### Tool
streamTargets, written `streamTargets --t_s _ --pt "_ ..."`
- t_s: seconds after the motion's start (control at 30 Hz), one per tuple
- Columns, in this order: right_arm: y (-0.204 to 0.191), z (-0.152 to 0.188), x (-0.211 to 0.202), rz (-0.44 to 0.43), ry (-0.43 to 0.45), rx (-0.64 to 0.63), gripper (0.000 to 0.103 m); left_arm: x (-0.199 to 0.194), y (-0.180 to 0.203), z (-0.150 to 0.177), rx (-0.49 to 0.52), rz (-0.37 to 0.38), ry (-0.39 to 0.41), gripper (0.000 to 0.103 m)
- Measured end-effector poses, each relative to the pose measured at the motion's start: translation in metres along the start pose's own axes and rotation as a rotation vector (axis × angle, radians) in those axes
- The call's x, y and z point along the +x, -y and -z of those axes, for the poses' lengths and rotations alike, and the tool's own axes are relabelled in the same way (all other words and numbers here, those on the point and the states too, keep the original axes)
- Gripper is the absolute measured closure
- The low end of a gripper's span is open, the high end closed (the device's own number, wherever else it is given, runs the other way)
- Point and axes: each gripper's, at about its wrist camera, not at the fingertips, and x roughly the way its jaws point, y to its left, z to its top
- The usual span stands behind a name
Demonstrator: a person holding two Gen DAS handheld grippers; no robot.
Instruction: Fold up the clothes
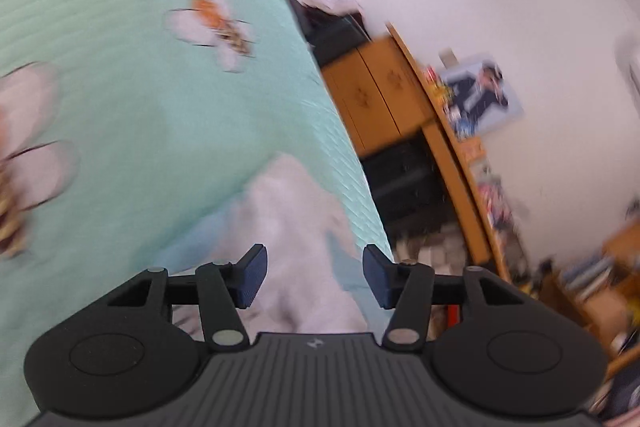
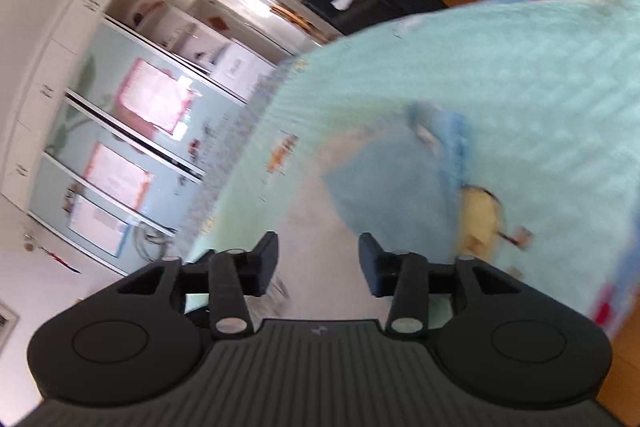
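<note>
Both sets of jaws stand released with nothing pinched: the left gripper (image 1: 315, 277) hovers over a pale, rumpled garment (image 1: 296, 227) lying on the mint bedspread (image 1: 140, 107) close to the bed's edge; the right gripper (image 2: 318, 264) hangs above the same garment's whitish cloth and light blue part (image 2: 384, 183). Both pictures are smeared, so a hasty pinch could take bedspread along with cloth, or nudge the garment off the edge. Only the left view shows the wooden shelf (image 1: 452, 167); only the right shows the sliding wardrobe doors (image 2: 132, 147)
</note>
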Motion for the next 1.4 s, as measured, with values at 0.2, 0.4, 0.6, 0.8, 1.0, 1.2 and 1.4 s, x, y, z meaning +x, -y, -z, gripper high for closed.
streamTargets --t_s 0.2,0.4,0.6,0.8,1.0,1.2,1.4 --pt "0.051 -0.05 0.063 0.197 0.005 0.2 0.103 0.049 -0.027 -0.007 -0.079 -0.106 -0.08 0.072" --pt "-0.002 -0.043 0.064 0.08 0.026 0.098 0.065 0.027 -0.032 -0.005 -0.099 -0.012 0.005 0.045" --pt "0.01 -0.057 0.151 0.194 -0.144 0.098 0.087 0.025 -0.037 -0.003 -0.122 -0.014 -0.002 0.045" --pt "0.034 -0.061 0.098 0.038 0.008 0.322 0.068 0.016 -0.035 -0.003 -0.114 0.022 0.017 0.045" --pt "0.03 -0.056 0.088 0.213 0.032 0.114 0.073 0.027 -0.023 -0.003 -0.023 -0.07 -0.012 0.048" --pt "-0.029 -0.028 0.073 0.165 -0.021 -0.128 0.052 0.014 0.005 0.0 0.13 -0.116 0.05 0.041" --pt "-0.023 -0.044 0.114 0.208 -0.1 -0.091 0.051 0.038 0.013 -0.002 0.196 -0.243 -0.012 0.041"
